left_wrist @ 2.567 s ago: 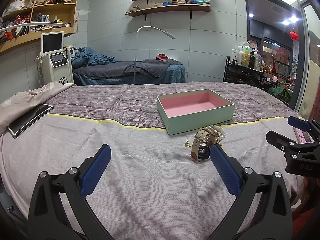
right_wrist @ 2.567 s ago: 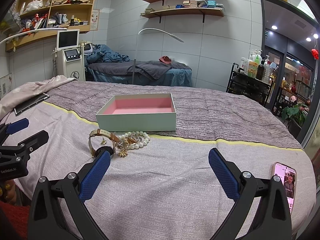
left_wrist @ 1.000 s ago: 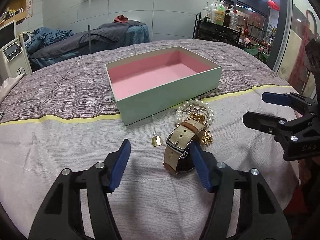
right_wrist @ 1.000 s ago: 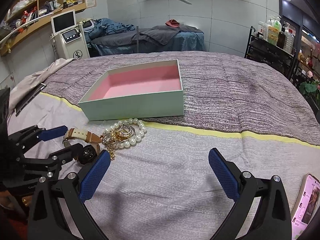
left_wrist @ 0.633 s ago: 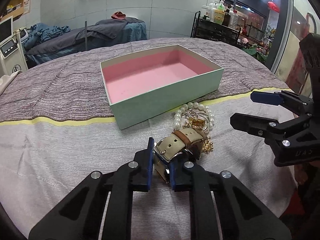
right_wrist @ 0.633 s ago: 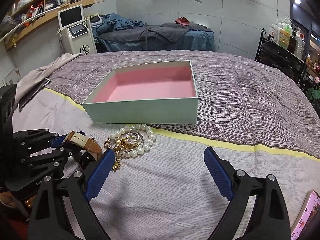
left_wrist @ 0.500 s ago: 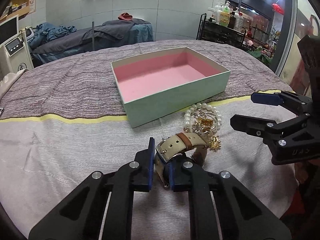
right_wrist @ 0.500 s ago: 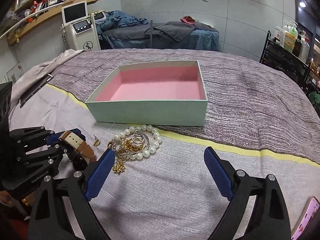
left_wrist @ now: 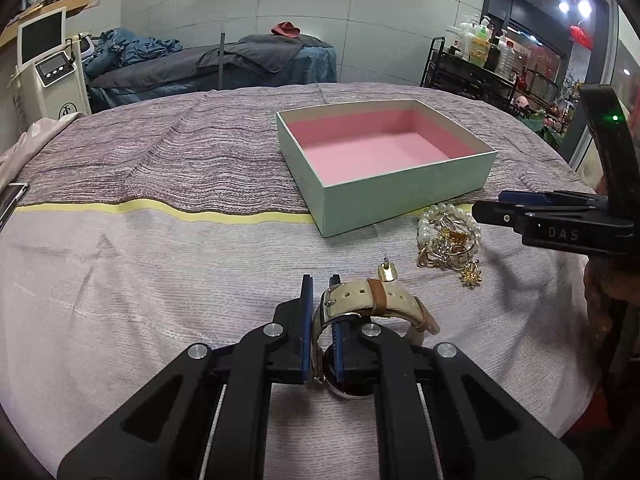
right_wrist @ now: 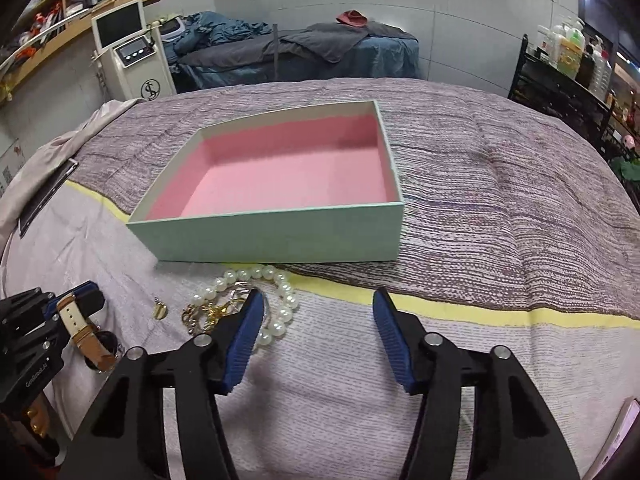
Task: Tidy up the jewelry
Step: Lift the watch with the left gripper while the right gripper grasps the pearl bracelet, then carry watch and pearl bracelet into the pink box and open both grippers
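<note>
My left gripper point(left_wrist: 320, 292) is shut on the beige strap of a wristwatch point(left_wrist: 376, 304), held just above the bedspread; the watch also shows at the left of the right wrist view point(right_wrist: 80, 328). A mint-green box with a pink lining point(left_wrist: 400, 188) point(right_wrist: 280, 236) stands open beyond. A pearl bracelet point(left_wrist: 428, 224) point(right_wrist: 280, 304) with gold rings and charms point(left_wrist: 448, 248) point(right_wrist: 204, 312) lies in front of the box. A small gold pendant point(left_wrist: 387, 272) point(right_wrist: 160, 312) lies apart. My right gripper point(right_wrist: 318, 308) is open, its left finger over the jewelry pile.
A tablet point(right_wrist: 44, 196) lies at the bed's left edge. A phone point(right_wrist: 624, 432) lies at the lower right. A yellow stripe point(right_wrist: 500, 316) crosses the bedspread. A massage bed point(left_wrist: 240, 64) and a trolley of bottles point(left_wrist: 480, 64) stand behind.
My left gripper closed on the watch strap and drew the watch left, away from the pile. My right gripper moved forward and down over the pearls and narrowed somewhat.
</note>
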Demonstrator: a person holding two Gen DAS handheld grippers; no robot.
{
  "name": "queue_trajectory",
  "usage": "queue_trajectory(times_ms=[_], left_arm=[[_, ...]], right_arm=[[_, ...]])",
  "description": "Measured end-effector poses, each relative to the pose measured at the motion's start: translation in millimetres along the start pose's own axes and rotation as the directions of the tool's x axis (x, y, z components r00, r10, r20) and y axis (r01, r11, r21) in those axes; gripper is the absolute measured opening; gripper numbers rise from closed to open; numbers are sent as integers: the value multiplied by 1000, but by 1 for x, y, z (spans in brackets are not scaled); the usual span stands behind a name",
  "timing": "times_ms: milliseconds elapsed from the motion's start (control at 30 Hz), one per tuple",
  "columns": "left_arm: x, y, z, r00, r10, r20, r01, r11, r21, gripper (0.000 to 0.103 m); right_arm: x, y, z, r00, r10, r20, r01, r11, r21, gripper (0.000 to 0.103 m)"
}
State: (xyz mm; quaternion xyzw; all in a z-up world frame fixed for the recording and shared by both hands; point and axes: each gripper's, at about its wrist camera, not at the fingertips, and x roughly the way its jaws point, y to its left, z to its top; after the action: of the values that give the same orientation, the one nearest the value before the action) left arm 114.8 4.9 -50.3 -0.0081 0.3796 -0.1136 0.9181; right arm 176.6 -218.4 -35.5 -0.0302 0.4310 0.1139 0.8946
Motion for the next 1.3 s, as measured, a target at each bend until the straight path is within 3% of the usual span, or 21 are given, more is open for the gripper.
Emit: queue_trajectory(times_ms=[267,400,500,567,733,933,1300], left_arm=[[2,-5,1,1000,-10,-1,10,1000,19,8],[3,-8,1,1000,-13,-3,13,1000,25,8],[3,-8,0,1000,-14,-3,14,1000,26,8],[2,-9,0,1000,-16,-1,16,999,31,8],[-4,-11,2,1000,-23,8,22,999,42,8],[-18,-12,11,999,-36,37,33,998,60,8],[-33,-20,35,995,-63,77,53,992,118,8]], right_arm=[[21,15,4,997,-26,-71,22,998,-62,41],[28,29,4,995,-58,-78,48,991,-128,30],[27,35,2,997,-28,-75,16,987,-162,12],[24,39,-1,998,-35,-59,23,982,-189,12],[10,34,-5,991,123,-44,-128,981,-148,9],[-26,38,-3,972,233,22,-227,961,-157,9],[-81,47,23,938,319,137,-285,932,-222,9]])
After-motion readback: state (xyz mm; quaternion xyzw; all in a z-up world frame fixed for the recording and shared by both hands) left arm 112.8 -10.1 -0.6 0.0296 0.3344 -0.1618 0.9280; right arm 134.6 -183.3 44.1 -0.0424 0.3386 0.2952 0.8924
